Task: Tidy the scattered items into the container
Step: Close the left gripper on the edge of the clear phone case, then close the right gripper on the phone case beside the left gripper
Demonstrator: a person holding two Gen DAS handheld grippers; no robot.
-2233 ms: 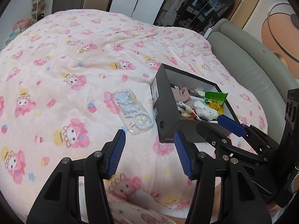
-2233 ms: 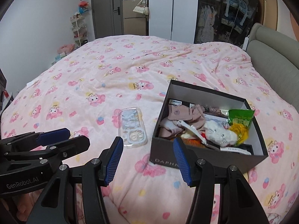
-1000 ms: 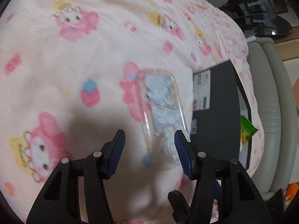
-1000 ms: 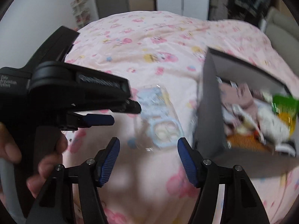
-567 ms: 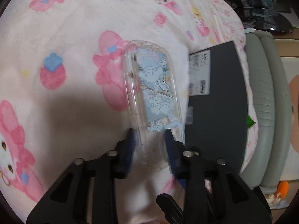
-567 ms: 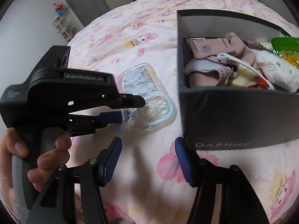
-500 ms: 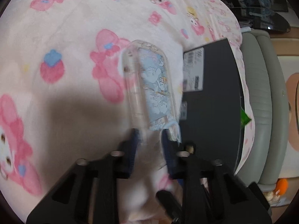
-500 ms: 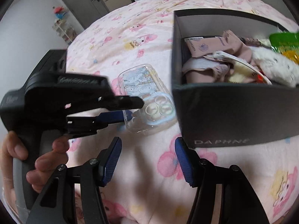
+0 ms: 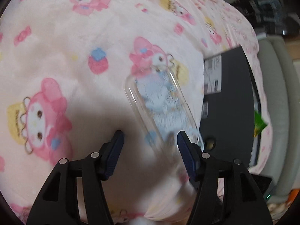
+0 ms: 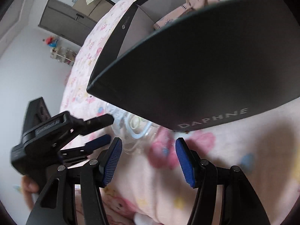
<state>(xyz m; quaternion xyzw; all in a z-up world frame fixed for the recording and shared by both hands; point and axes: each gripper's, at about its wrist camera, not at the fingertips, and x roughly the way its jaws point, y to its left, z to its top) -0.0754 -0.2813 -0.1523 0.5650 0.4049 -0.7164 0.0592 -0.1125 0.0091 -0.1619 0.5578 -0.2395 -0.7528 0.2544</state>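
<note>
A clear phone case (image 9: 161,105) with a pale blue cartoon print lies on the pink blanket beside the dark box (image 9: 232,101). My left gripper (image 9: 150,146) is open, with the case's near end between its blue pads. In the right wrist view the case (image 10: 135,125) shows partly under the box's front wall (image 10: 206,75), marked DAPHNE. My right gripper (image 10: 148,157) is open and empty, low over the blanket in front of the box. The left gripper (image 10: 101,129) shows there at the left, next to the case.
The box holds a pink cloth (image 10: 187,7) and a green packet (image 9: 259,125). A grey padded headboard (image 9: 277,112) runs along the right. A dark door (image 10: 65,26) and white wall stand beyond the bed. The pink blanket (image 9: 56,56) spreads to the left.
The left gripper was shut on the case's end half a second ago and now stands open. The right gripper has dropped low and close to the box front.
</note>
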